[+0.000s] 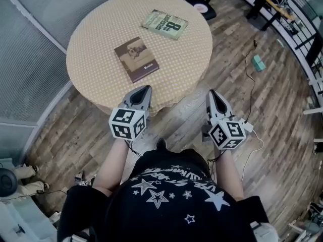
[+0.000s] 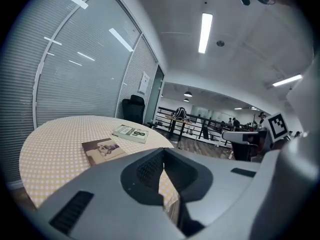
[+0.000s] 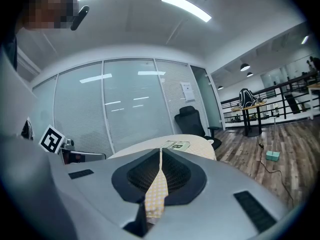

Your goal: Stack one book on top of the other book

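Observation:
On the round table with the yellow checked cloth point(image 1: 96, 29) lie two books, apart from each other. The brown book point(image 1: 136, 59) is near the middle, the green book point(image 1: 165, 24) at the far edge. My left gripper point(image 1: 145, 88) hovers at the table's near edge, shut and empty. My right gripper point(image 1: 212, 91) is over the floor just right of the table, also shut and empty. The left gripper view has the brown book point(image 2: 102, 150) and the green book point(image 2: 131, 133) beyond its closed jaws. The right gripper view shows only the green book point(image 3: 176, 145).
A glass wall with blinds point(image 1: 30, 59) curves round the table's left side. A black office chair point(image 1: 202, 4) stands behind the table. On the wooden floor to the right lie a cable point(image 1: 249, 84) and a teal box point(image 1: 259, 62).

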A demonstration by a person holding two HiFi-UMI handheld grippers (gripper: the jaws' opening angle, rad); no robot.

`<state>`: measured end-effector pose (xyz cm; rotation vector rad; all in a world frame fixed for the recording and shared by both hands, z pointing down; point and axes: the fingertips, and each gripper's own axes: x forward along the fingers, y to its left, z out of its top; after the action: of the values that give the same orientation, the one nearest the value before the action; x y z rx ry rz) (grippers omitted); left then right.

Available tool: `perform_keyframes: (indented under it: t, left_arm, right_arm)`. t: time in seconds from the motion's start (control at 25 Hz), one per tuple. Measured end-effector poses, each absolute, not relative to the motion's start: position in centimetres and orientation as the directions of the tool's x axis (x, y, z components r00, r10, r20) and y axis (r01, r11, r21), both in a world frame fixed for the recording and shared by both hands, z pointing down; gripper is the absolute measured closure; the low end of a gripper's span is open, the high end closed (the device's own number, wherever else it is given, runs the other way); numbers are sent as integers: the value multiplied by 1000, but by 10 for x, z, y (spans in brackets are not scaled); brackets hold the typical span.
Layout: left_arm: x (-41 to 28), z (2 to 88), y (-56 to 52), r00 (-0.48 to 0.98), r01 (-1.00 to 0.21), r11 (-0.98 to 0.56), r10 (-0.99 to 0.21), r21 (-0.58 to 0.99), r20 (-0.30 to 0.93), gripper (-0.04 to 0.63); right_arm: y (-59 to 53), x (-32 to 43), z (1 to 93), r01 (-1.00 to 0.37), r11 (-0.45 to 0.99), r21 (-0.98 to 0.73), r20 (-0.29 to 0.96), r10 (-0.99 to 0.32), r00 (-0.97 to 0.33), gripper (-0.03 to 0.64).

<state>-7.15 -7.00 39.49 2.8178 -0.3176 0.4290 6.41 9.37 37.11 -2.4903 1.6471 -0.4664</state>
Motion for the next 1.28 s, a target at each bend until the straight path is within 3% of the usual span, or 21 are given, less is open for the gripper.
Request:
perform_keyframes:
  t: [0.28, 0.56, 1.28]
  left_arm:
    - [-57, 400, -71, 931, -244, -942, -162, 229, 326, 588]
    - [-39, 405, -82, 909, -320, -923, -236, 212, 345, 588]
    - [96, 404, -76, 823, -520, -834, -431, 184, 369, 588]
  right_arm:
    - [92, 79, 375, -871, -410, -270, 199, -909, 367, 589]
    - [70, 111, 386, -890, -343, -301, 189, -936, 297, 588]
    - [19, 282, 401, -937, -119, -329, 187, -981, 59, 588]
